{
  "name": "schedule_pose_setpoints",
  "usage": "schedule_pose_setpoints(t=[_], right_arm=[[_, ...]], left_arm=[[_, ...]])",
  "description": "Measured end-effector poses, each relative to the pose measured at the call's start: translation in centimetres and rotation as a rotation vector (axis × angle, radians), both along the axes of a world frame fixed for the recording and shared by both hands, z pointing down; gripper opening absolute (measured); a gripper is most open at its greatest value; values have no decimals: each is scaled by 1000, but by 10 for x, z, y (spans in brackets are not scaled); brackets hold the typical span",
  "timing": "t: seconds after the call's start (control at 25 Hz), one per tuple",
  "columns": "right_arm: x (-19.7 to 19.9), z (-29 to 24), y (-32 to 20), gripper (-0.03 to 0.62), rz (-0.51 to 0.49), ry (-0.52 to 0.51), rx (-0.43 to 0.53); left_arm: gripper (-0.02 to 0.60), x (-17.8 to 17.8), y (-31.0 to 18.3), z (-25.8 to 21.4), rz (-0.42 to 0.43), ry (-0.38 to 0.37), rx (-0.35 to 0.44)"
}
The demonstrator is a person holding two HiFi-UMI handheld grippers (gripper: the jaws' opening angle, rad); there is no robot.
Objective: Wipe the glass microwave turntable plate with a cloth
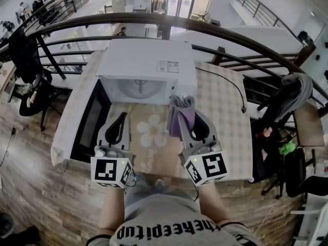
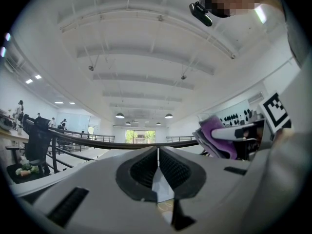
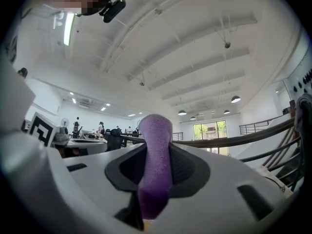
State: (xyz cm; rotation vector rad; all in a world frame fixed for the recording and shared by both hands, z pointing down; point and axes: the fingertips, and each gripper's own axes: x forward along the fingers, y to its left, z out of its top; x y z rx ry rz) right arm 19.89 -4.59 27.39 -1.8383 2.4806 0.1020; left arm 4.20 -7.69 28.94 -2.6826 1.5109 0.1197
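Right gripper (image 3: 155, 147) is clamping a purple cloth (image 3: 156, 126) — a folded strip sticking up between the jaws. Left gripper (image 2: 158, 152) is clenched on nothing, pads meeting at the tips. Both are pointing at the microwave (image 1: 148, 60) from above a flower-print mat (image 1: 152, 131); the door (image 1: 89, 122) is hanging open to the left. The glass plate (image 1: 139, 89) is sitting inside the cavity, partly hidden by the opening, apart from the cloth. The label (image 1: 168, 66) on the microwave top is too small to read. The shirt (image 1: 169, 232) is showing "theepitup", ends cut off. A cable (image 1: 233, 86) is trailing over the checked tablecloth (image 1: 225, 117). A curved railing (image 1: 154, 19) is running behind, above a wood floor (image 1: 31, 188) — an open hall with a white ceiling.
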Motion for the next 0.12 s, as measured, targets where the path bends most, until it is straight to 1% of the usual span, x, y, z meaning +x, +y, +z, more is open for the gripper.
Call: schedule_pose_setpoints(t=[0.12], right_arm=[[0, -1, 3, 101, -3, 2, 1]], left_arm=[[12, 1, 2, 3, 4, 1, 10]])
